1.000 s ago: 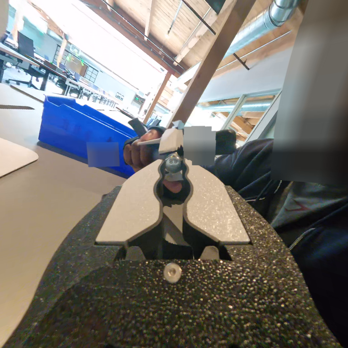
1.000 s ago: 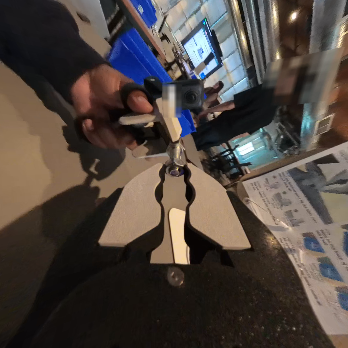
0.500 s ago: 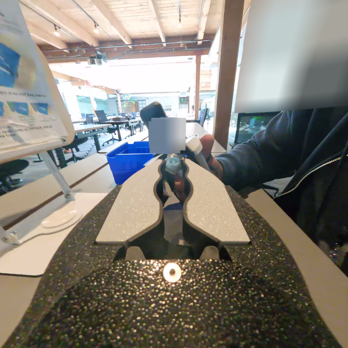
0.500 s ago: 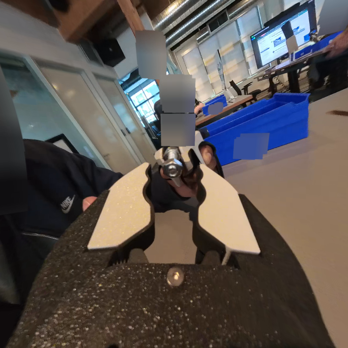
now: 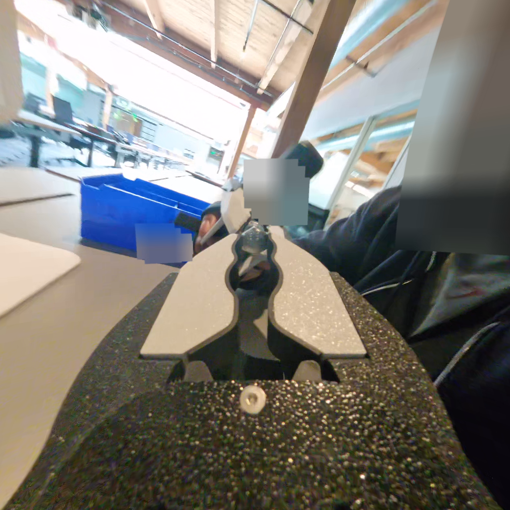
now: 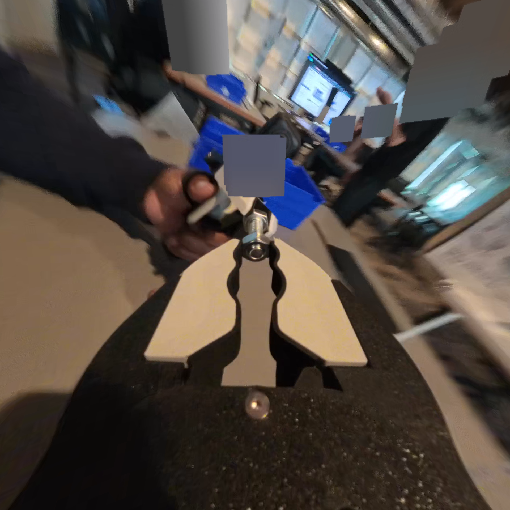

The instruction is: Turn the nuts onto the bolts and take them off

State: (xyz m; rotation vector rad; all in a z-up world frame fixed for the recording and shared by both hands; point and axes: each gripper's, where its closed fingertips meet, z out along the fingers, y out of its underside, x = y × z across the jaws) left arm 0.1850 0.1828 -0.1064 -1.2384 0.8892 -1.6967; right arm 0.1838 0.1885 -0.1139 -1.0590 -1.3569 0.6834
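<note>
A silver bolt with a nut on it is held in the air between my two grippers. In the left wrist view my left gripper [image 5: 254, 244] is shut on the bolt's head [image 5: 252, 238], which is blurred. The right gripper's white fingers [image 5: 234, 212] meet it from the far side. In the right wrist view my right gripper [image 6: 255, 248] is shut on the nut [image 6: 255, 251] at the near end of the threaded shaft [image 6: 255, 225]. The shaft runs away to the left gripper [image 6: 220, 204], held in a hand [image 6: 171, 204].
A blue bin [image 5: 124, 212] stands on the grey table [image 5: 69, 317]; it also shows in the right wrist view [image 6: 292, 198]. A white sheet [image 5: 27, 267] lies at the left. A person's dark sleeve [image 5: 358, 248] fills the right. Desks and a lit screen [image 6: 317, 91] are behind.
Half a second ago my right gripper stood open around the nut; now it is shut on it again. Both views have swung round. My left gripper has kept its hold on the bolt head.
</note>
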